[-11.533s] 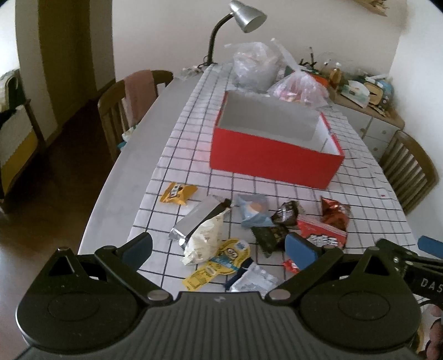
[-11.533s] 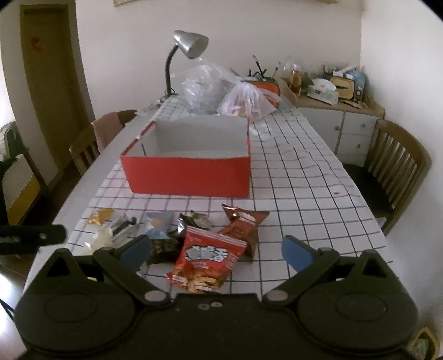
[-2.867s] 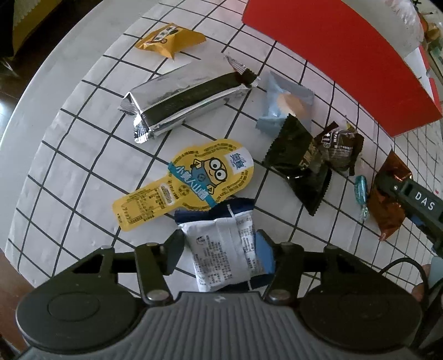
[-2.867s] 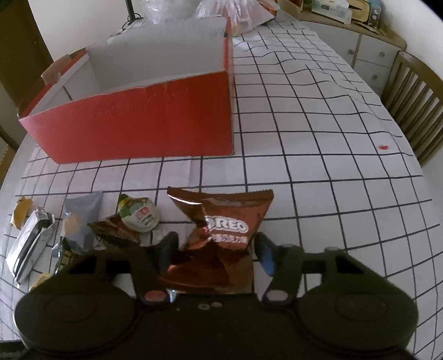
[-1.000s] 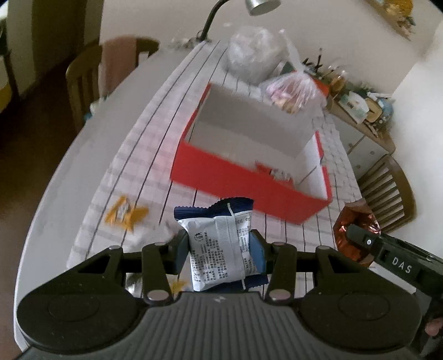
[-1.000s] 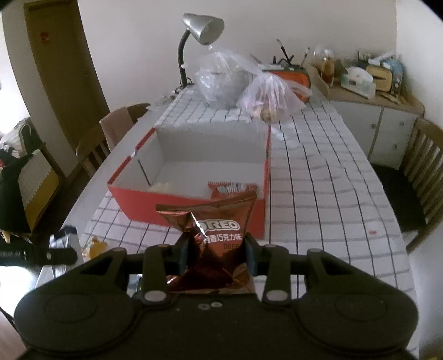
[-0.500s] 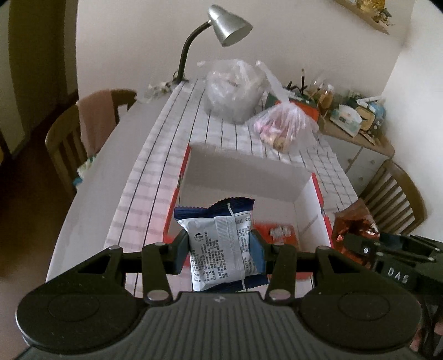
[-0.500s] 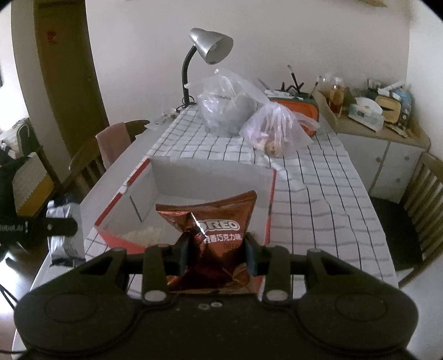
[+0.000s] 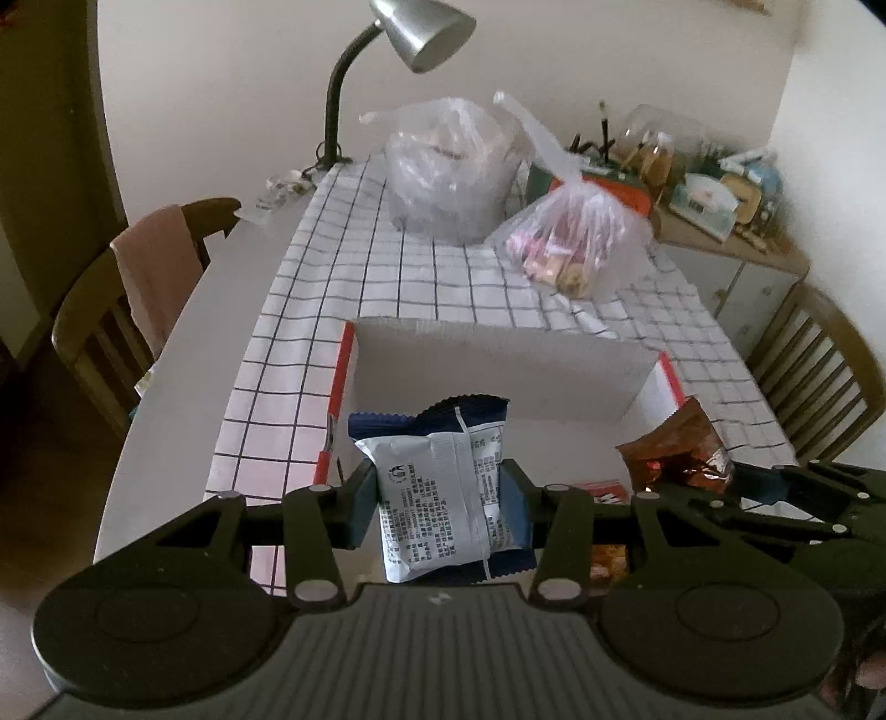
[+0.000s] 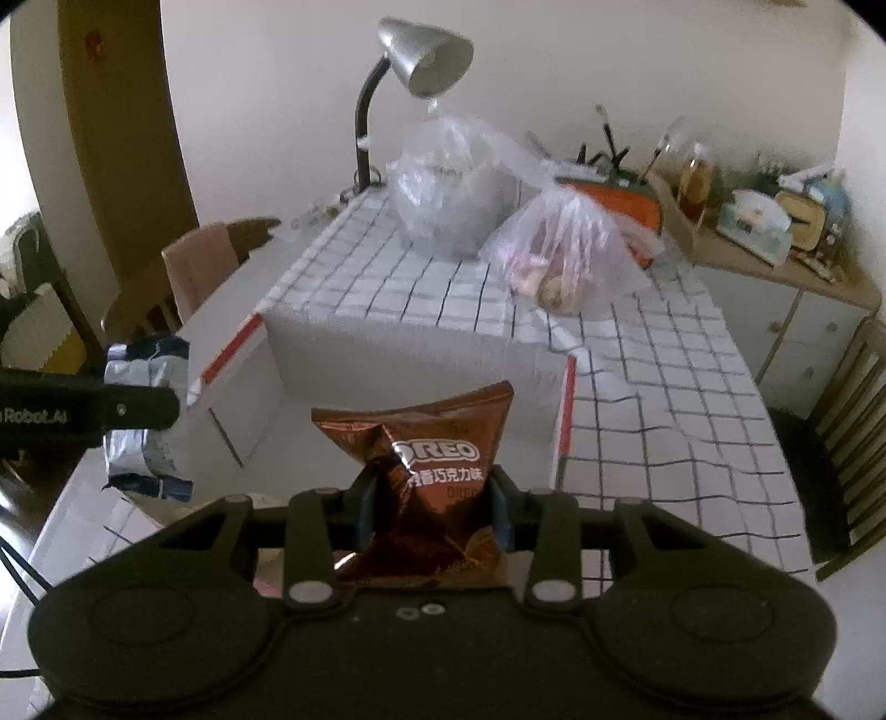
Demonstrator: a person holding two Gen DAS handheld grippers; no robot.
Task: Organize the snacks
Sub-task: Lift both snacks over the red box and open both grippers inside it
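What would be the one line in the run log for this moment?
left tool: shut on white packet | right tool: shut on Oreo bag | both over red box | nothing dropped yet

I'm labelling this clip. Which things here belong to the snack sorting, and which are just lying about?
Job: white snack packet, Oreo bag, red box.
Lying about: desk lamp, two plastic bags, chairs.
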